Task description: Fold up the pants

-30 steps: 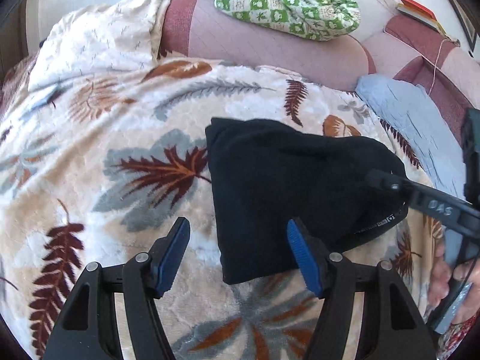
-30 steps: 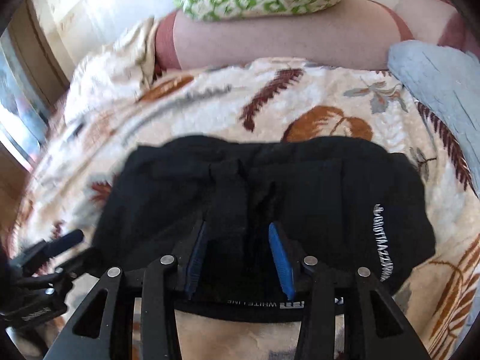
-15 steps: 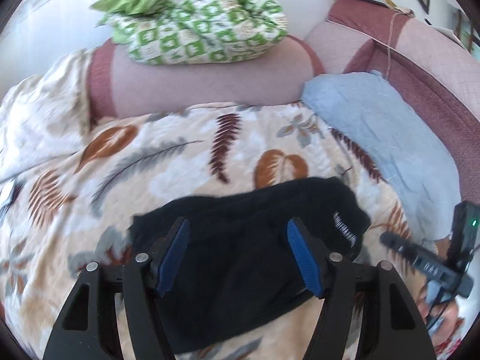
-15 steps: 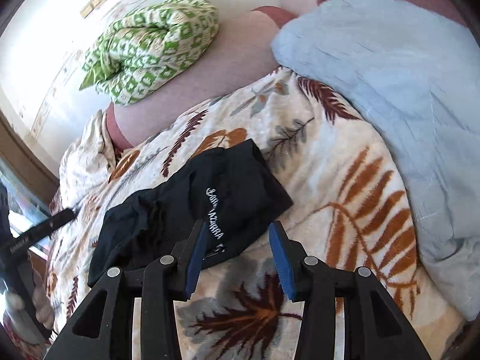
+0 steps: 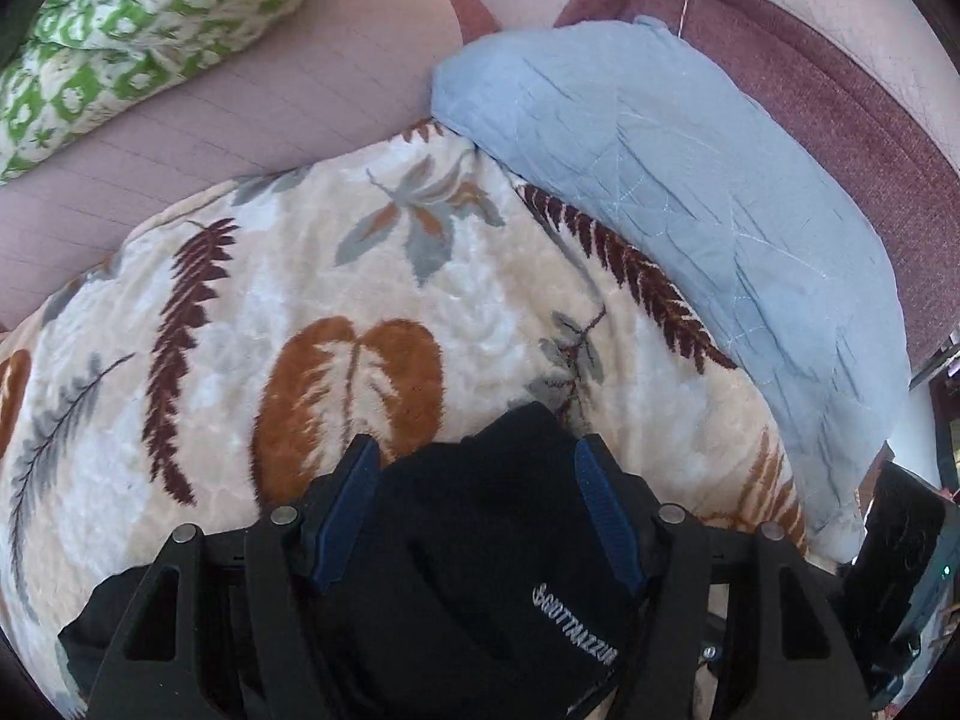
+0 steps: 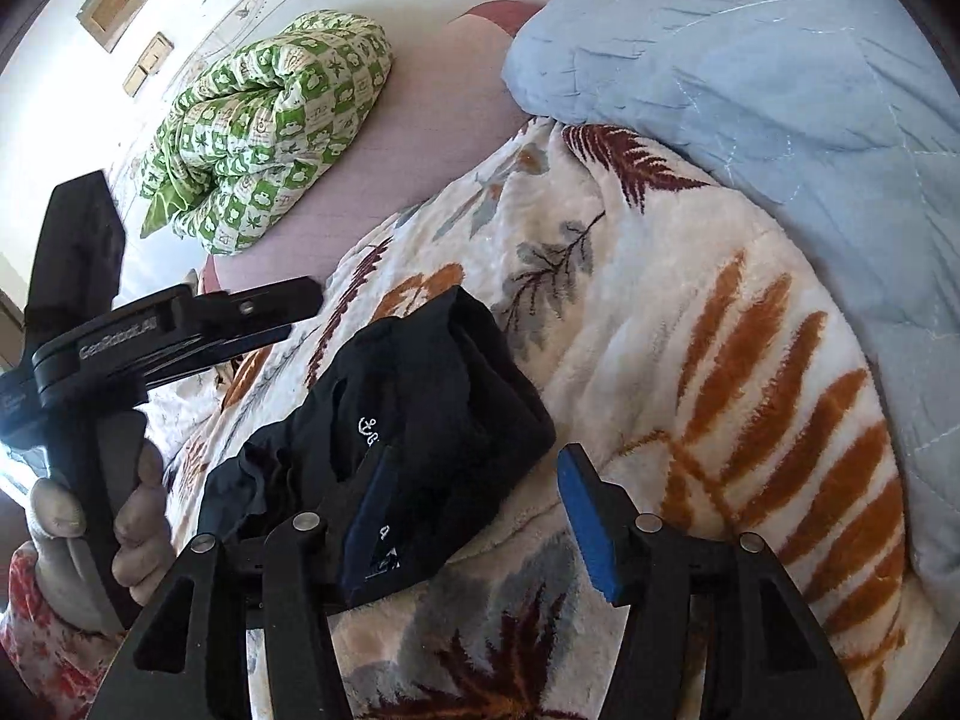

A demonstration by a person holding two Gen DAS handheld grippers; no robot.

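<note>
The black pants [image 5: 480,546] lie folded into a small bundle on the leaf-patterned blanket [image 5: 336,300], with white lettering on one edge. My left gripper [image 5: 477,516] is open and hangs right over the bundle, its blue pads on either side of the cloth. In the right wrist view the pants [image 6: 420,408] lie left of centre. My right gripper [image 6: 480,516] is open, its left pad over the bundle's near edge, its right pad over bare blanket. The left gripper's body [image 6: 150,330] and the hand holding it show at the left.
A light blue quilt [image 5: 690,180] lies to the right on the mauve sofa [image 5: 240,96]. A green and white checked duvet [image 6: 270,132] is bundled on the sofa back. The leaf blanket [image 6: 720,360] covers the seat.
Both grippers have swung to the right. The left one has come down close over the pants. The right one has let go of the cloth, opened wider and moved off to the bundle's right end.
</note>
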